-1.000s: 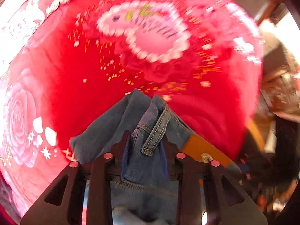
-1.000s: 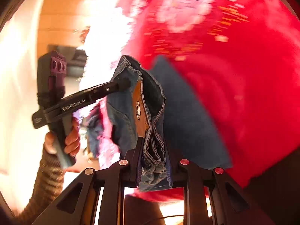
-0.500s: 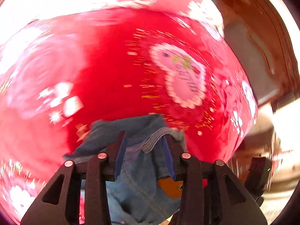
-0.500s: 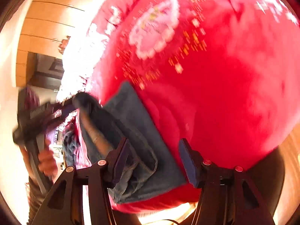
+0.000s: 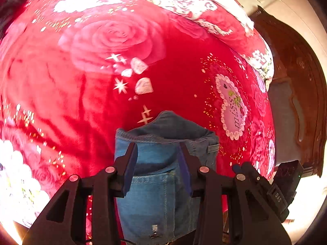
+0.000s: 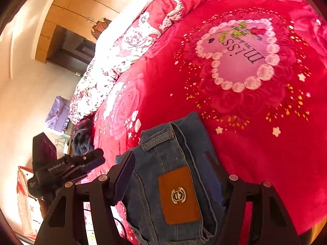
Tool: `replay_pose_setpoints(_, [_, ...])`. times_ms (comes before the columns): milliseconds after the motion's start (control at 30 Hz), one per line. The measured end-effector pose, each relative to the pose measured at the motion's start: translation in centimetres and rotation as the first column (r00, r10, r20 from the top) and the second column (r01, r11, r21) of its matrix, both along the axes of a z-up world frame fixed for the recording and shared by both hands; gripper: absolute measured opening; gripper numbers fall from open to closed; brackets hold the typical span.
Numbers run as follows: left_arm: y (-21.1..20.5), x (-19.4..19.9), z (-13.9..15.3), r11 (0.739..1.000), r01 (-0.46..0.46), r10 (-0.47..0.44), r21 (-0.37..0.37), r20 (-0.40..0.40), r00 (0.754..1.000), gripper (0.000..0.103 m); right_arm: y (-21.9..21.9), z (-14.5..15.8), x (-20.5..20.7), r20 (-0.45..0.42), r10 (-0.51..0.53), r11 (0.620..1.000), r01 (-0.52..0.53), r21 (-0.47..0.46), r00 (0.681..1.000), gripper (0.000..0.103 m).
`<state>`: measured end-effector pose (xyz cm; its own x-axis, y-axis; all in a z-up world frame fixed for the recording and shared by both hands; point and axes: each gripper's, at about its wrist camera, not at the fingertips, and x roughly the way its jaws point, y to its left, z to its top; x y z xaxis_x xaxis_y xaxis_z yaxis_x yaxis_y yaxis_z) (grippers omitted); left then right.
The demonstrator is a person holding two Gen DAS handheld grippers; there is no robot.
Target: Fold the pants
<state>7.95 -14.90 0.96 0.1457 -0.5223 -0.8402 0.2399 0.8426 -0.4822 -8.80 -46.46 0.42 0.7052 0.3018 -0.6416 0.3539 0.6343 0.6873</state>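
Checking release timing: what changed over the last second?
Both grippers let go: the right gripper jaws, earlier clamped on the jeans, are opening clear of them; the left gripper is open too. The jeans went from lifted to lying folded. Red blanket unchanged.

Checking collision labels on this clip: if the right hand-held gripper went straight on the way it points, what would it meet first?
Most likely the folded jeans, which lie between and ahead of the opening jaws of the right hand-held gripper, with the red blanket beyond. Depth is unclear.
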Motion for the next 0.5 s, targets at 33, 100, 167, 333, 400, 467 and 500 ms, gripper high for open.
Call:
replay_pose_setpoints(33, [1.2,-0.2,-1.0,0.999,-0.036,0.036,-0.012,-0.027,0.999,0.038,0.2,0.0,0.7,0.000,0.022,1.000,-0.022,-0.008,1.000,0.070])
replay_pose_setpoints(100, [2.7,-0.3,-3.0,0.996,-0.081,0.079,-0.022,-0.090,0.993,0.040,0.3,-0.7,2.6,-0.008,0.071,0.997,-0.071,-0.014,0.997,0.071])
replay_pose_setpoints(167, [3.3,-0.3,-5.1,0.994,-0.108,0.101,-0.033,-0.162,0.982,0.040,0.4,-2.0,4.5,-0.048,0.109,0.993,-0.110,-0.029,0.993,0.071])
replay_pose_setpoints(333, [1.1,-0.6,-5.1,0.993,-0.103,0.093,-0.055,-0.161,0.983,0.038,2.0,-4.2,7.0,-0.102,0.211,0.970,-0.221,-0.100,0.972,0.008])
replay_pose_setpoints(400, [-0.4,-1.0,-4.1,0.998,-0.058,0.053,-0.038,-0.105,0.993,0.038,1.7,-2.8,5.9,-0.050,0.199,0.975,-0.203,-0.090,0.979,0.008])
replay_pose_setpoints(467, [-1.7,-1.2,-4.5,0.999,-0.028,0.027,-0.015,-0.075,0.997,0.038,0.5,-1.0,4.0,0.014,0.154,0.986,-0.153,-0.071,0.988,0.008])
replay_pose_setpoints(500, [-2.5,-1.1,-5.1,1.000,-0.024,0.024,0.004,-0.084,0.996,0.038,0.0,-0.8,3.5,0.008,0.134,0.988,-0.133,-0.082,0.991,0.008])
